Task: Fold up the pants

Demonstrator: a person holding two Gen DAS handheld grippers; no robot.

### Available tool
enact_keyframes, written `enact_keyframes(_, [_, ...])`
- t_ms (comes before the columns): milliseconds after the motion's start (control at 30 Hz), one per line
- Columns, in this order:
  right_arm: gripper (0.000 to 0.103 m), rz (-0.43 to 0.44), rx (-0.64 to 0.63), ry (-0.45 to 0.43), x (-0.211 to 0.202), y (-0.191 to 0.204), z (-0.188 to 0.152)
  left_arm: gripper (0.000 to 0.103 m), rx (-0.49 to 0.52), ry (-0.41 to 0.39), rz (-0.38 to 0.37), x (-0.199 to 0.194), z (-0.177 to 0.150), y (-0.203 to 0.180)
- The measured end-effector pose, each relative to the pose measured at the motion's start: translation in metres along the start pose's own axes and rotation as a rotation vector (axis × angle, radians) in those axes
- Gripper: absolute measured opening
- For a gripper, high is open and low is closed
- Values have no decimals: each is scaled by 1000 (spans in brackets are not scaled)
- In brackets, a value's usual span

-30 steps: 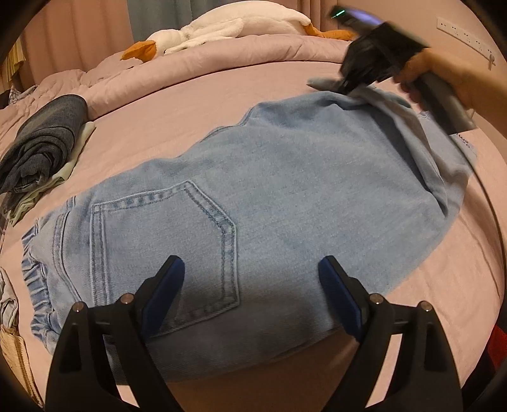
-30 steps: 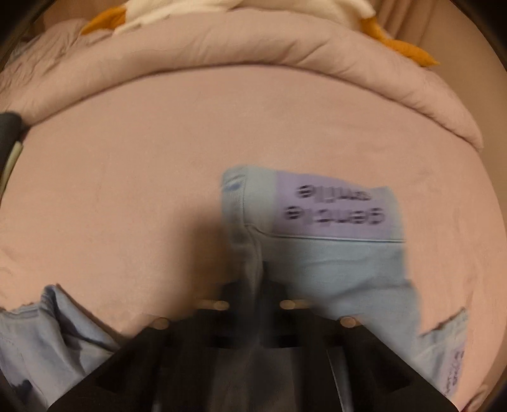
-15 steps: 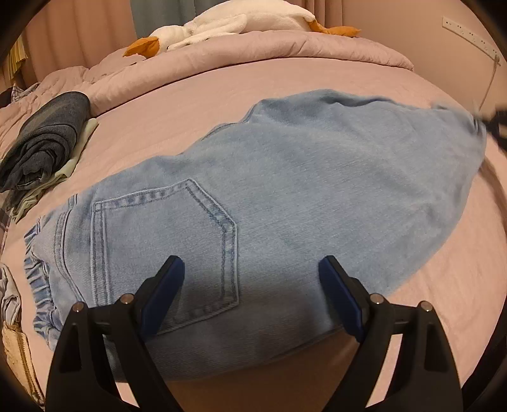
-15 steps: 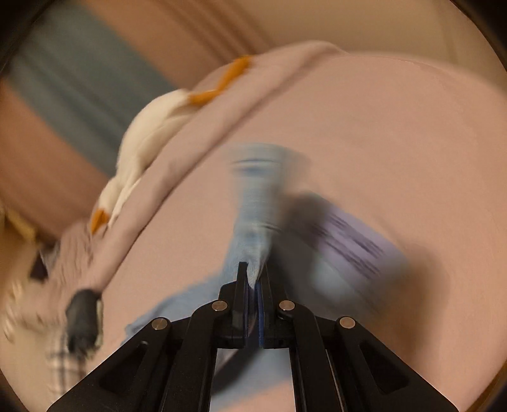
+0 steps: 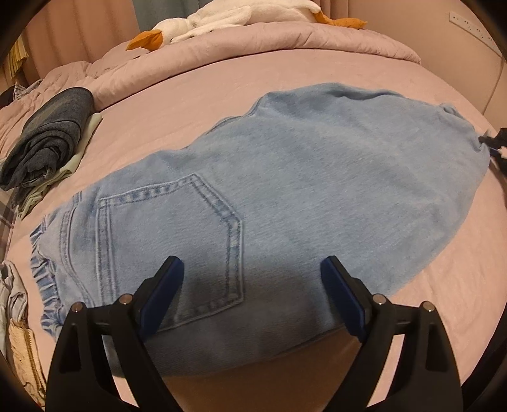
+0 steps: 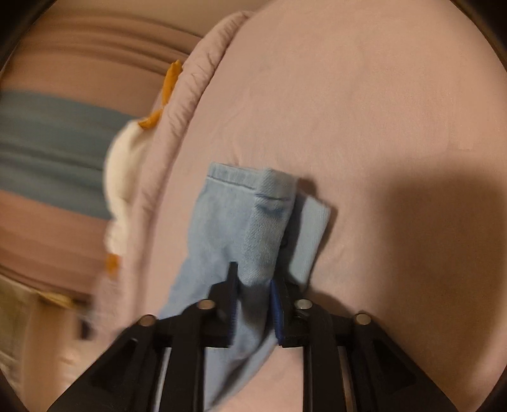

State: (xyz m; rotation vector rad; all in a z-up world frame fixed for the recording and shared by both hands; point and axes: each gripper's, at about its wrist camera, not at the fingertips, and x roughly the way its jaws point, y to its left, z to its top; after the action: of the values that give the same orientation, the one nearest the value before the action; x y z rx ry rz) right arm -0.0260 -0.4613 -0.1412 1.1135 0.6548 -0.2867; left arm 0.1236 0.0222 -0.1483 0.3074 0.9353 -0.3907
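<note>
Light blue denim pants [image 5: 301, 190] lie flat across the pink bed [image 5: 190, 104], back pocket up and waistband to the left. My left gripper [image 5: 252, 263] hovers open over the pocket area with nothing between its fingers. My right gripper [image 5: 489, 142] shows at the right edge, at the leg end. In the right wrist view the leg hem [image 6: 247, 202] and a pale label [image 6: 309, 234] rest on the sheet. The right gripper [image 6: 253, 279] is opening; the hem fold still lies between its jaws, and both blue pad faces show beside it.
A folded stack of dark clothes [image 5: 47, 142] sits at the left on the bed. A white plush goose [image 5: 221, 19] lies on the rolled duvet [image 5: 285, 44] at the back. More garments [image 5: 16, 317] lie at the near left edge. Wall sockets [image 5: 469, 25] are at the far right.
The right gripper swung the leg end from the back over to the right, rolled, laid it on the sheet, and its jaws have parted. The left gripper stayed put.
</note>
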Motion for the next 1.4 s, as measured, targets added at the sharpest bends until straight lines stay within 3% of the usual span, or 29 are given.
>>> enact_keyframes(67, [10,-6,-83,-44,-4,9,-4,90,-4,5,3,-2,-2,4])
enact_keyframes(133, [10,-70,-136,-63,-1,10,-4,90,-17,3,0,-3,-6,10])
enact_keyframes(200, [7,-122,-118,35,15,-5,0,88,-46,-9,-17,-7,-10,19])
enact_keyframes(267, [9,-86,-91,32,3,-13,5,82,-90,-18,-35,-19,-14,28])
enact_keyframes(300, [14,-115,-95,13,-7,-12,8,80,-120,-32,-49,-30,-17,35])
enact_keyframes(367, [44,-222,-147,-80,-34,-4,9,83,-212,-83,-69,-58,-27,57])
enact_keyframes(400, [46,-246,-187,-125,-46,3,8,88,-252,-100,-72,-67,-32,67])
enact_keyframes(500, [46,-209,-311,-172,-68,30,-3,100,-475,-167,-131,-97,-60,115])
enact_keyframes(567, [47,-147,-377,-139,-66,51,-17,101,-638,-204,-190,-106,-82,144])
enact_keyframes(700, [54,-8,-486,3,-33,97,-58,99,-976,-212,-342,-93,-125,187])
enact_keyframes(767, [54,42,-541,97,-9,119,-88,99,-1081,-216,-422,-80,-135,192])
enact_keyframes(833, [54,84,-576,175,11,133,-115,97,-1122,-234,-477,-74,-134,191])
enact_keyframes(867, [54,96,-594,217,21,139,-130,93,-1130,-244,-501,-70,-132,189])
enact_keyframes(967, [54,117,-643,309,41,151,-163,69,-1124,-248,-539,-63,-120,186])
enact_keyframes(1033, [54,114,-683,355,46,153,-186,64,-1120,-244,-509,-60,-113,184])
enact_keyframes(1067, [54,108,-699,368,49,157,-192,54,-1125,-240,-500,-58,-112,185])
enact_keyframes(1133, [54,105,-730,390,52,162,-203,21,-1144,-239,-463,-54,-113,189])
enact_keyframes(1233, [54,89,-803,407,60,173,-218,16,-1201,-224,-420,-44,-116,195])
enact_keyframes(1333, [54,65,-889,412,66,179,-229,15,-1172,-284,-361,-55,-109,193])
enact_keyframes(1400, [54,47,-915,422,69,180,-231,15,-1187,-366,-353,-70,-111,196])
